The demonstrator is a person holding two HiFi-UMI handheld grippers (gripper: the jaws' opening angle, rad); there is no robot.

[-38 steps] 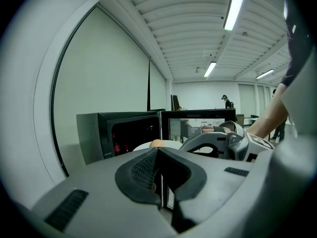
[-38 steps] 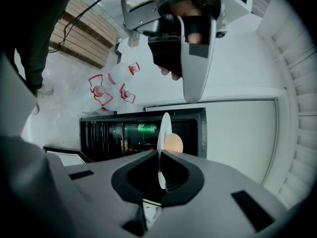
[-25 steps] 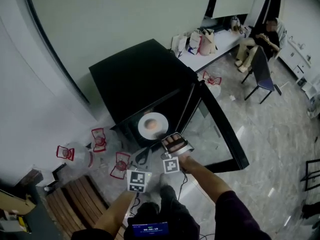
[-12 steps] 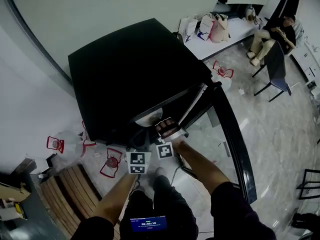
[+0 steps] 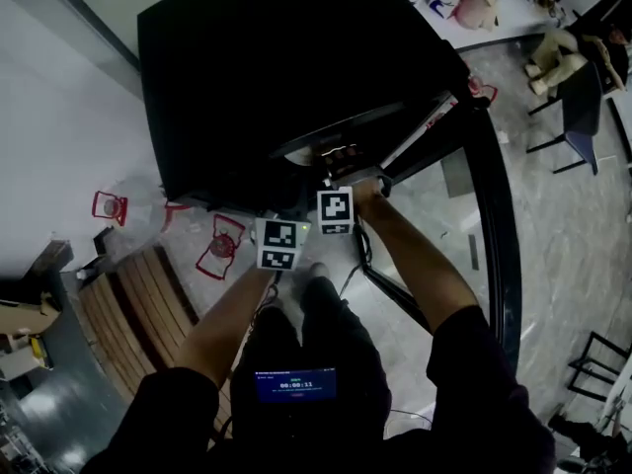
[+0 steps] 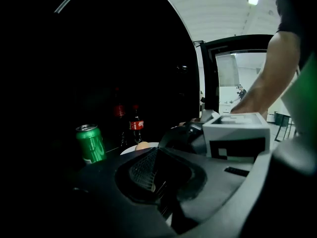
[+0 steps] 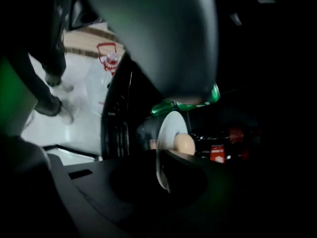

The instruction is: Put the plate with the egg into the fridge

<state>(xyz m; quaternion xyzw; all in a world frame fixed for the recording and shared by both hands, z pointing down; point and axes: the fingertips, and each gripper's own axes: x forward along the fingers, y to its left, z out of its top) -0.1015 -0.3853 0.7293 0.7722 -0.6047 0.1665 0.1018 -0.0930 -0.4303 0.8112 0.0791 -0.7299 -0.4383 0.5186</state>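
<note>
Head view: we see the boxy matte-black fridge [image 5: 267, 67] at upper centre, its door open.
Left gripper view: the left gripper [image 6: 153, 152] has its ribbed pads closed on nothing. A green aluminium can [image 6: 91, 143] stands at lower left.
Right gripper view: at centre, inside the dark fridge, the right gripper [image 7: 163, 168] clamps the round white plate [image 7: 168, 128]. The plate carries a smooth tan egg [image 7: 184, 144].

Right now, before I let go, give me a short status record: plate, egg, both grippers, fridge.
plate: clamped by its rim, inside the fridge mouth
egg: on the plate
right gripper: shut on plate
left gripper: jaws together, nothing between
fridge: door open
already inside: green can, cola bottles
plate resting on shelf: cannot tell
</note>
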